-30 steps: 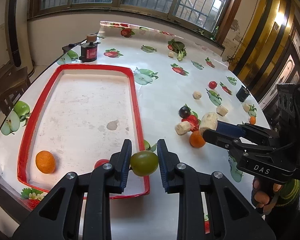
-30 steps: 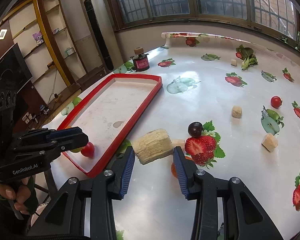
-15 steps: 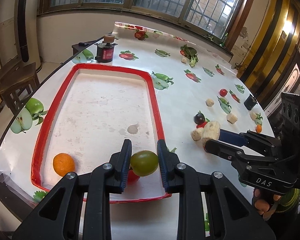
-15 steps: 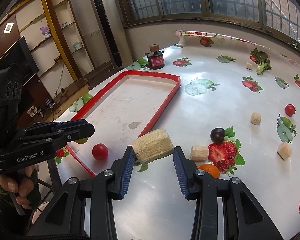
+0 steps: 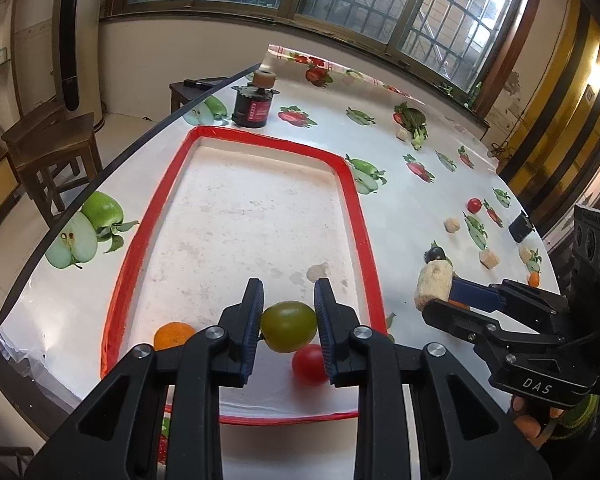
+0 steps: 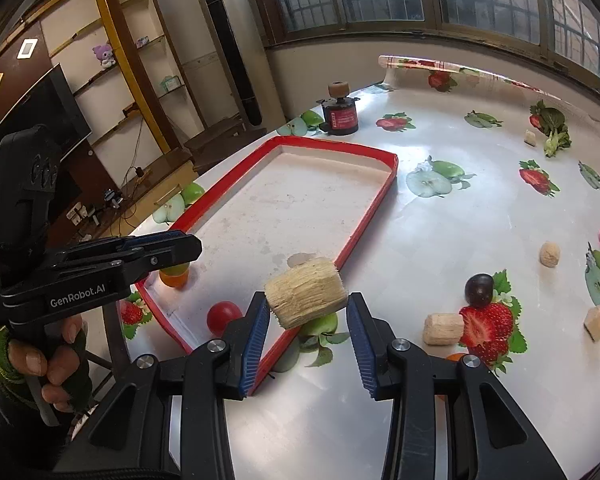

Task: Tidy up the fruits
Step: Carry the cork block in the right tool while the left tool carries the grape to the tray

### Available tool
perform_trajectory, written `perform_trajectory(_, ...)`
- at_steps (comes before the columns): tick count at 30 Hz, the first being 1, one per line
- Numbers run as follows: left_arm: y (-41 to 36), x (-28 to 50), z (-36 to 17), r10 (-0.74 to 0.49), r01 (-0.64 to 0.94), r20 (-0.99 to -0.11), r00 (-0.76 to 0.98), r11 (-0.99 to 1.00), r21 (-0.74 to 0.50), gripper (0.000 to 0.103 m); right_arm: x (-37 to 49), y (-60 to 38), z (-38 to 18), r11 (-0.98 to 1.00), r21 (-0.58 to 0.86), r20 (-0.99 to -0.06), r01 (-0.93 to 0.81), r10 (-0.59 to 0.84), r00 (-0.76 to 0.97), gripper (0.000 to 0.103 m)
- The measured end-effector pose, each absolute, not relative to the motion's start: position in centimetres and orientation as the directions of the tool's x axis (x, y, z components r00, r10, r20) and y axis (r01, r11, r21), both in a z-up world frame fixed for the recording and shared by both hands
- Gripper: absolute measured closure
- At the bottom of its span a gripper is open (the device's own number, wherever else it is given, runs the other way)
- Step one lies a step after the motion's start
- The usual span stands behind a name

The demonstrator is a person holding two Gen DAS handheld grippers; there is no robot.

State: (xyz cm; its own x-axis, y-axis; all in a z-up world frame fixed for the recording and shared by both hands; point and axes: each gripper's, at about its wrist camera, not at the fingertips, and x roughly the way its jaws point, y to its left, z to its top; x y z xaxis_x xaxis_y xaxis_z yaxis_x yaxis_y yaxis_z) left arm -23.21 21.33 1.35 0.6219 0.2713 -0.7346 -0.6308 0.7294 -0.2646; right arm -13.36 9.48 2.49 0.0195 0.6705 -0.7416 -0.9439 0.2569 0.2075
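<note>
The left gripper [image 5: 288, 318] is clenched on a round, smooth olive-green fruit [image 5: 288, 325], both blue ribbed pads pressed against its sides, and it hangs above the near end of the shallow white tray with a red rim [image 5: 354, 192]. Just below and right of those jaws a small glossy red tomato [image 5: 308, 364] lies on the tray floor; to their left, partly hidden by the black finger, lies a round orange citrus fruit [image 5: 172, 334].

The right gripper [image 6: 308, 312] grips a pale, fibrous cylindrical chunk [image 6: 306, 294], held end to end between its pads, over the tray's near right rim. A bare hand [image 6: 54, 354] wraps the left tool's handle, fingers curled, the tool pointing level across the tray.

Right of the right jaws, on the fruit-printed glossy tablecloth [image 6: 480, 208], sit a smaller pale chunk [image 6: 442, 328] and a dark purple round plum [image 6: 479, 289]. Well beyond the jaws stands a black cylindrical motor with a red label [image 6: 340, 114].
</note>
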Motion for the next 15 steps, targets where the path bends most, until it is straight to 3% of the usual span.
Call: perform_trajectory(15,26.3,-23.5,-0.9,0.307,-0.707,-0.772,0.556,0.663,-0.245,0.079,-15.8,15.7,-0.4,0.174,0.22,-0.785,-0.96,0.615,-0.069,0.063)
